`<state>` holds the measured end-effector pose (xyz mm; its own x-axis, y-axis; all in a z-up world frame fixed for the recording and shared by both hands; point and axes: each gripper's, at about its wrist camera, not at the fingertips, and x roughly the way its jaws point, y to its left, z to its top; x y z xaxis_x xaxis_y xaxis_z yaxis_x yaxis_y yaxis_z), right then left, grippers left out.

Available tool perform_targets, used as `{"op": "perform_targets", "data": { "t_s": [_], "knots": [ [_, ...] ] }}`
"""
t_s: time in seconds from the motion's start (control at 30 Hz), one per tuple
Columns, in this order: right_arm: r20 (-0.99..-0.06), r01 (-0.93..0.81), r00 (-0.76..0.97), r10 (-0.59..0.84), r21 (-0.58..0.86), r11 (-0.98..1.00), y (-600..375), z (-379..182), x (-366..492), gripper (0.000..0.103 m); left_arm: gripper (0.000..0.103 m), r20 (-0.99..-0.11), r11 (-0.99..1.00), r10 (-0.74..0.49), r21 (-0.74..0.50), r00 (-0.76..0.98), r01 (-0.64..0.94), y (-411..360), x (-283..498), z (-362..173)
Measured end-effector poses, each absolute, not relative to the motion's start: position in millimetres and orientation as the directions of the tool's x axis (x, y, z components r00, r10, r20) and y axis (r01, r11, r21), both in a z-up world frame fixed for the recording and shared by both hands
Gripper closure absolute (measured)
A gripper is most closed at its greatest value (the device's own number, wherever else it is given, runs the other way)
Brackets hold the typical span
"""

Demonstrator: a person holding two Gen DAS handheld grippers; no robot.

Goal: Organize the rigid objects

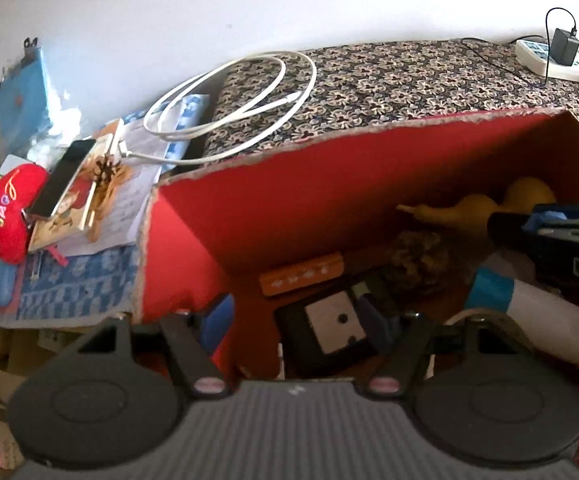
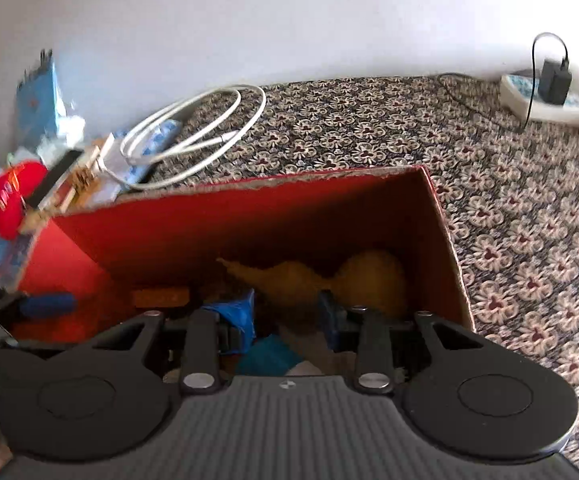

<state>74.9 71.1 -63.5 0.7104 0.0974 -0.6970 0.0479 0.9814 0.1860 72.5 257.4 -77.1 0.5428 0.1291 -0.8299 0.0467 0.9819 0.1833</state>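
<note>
Both hand-held grippers hung over the open red box [image 2: 249,216].

We saw the left hand-held gripper [image 1: 293,320] spread wide above a black-and-white block [image 1: 335,326]; the right hand-held gripper [image 2: 285,312] was spread too, near the yellow gourd [image 2: 329,280]. An orange bar [image 1: 301,274] lay inside the box on the patterned cloth [image 2: 489,220].

White letters "DA" stand on the black right gripper [image 1: 569,240] inside the red box [image 1: 289,200]; nothing else reads clearly.

Black ribbed gripper [image 2: 285,320] bodies, round discs, silver screws.
</note>
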Motion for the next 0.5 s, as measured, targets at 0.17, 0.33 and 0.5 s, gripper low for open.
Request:
{"op": "perform_targets", "data": {
  "t_s": [0.17, 0.33, 0.5],
  "knots": [
    [-0.681, 0.074, 0.726, 0.096, 0.216, 0.974, 69.4, -63.9, 73.0, 0.085, 0.03, -0.828, 0.981, 0.12, 0.183, 0.548, 0.062, 255.7, 72.5, -78.2],
    [-0.673, 0.076, 0.735, 0.082, 0.202, 0.976, 72.7, -63.5, 72.5, 0.086, 0.028, -0.827, 0.982, 0.101, 0.171, 0.554, 0.076, 255.8, 71.6, -78.0],
    [-0.68, 0.087, 0.726, 0.104, 0.241, 0.967, 68.0, -65.6, 74.0, 0.085, 0.028, -0.829, 0.981, 0.098, 0.173, 0.551, 0.086, 255.1, 71.9, -78.7]
  ]
}}
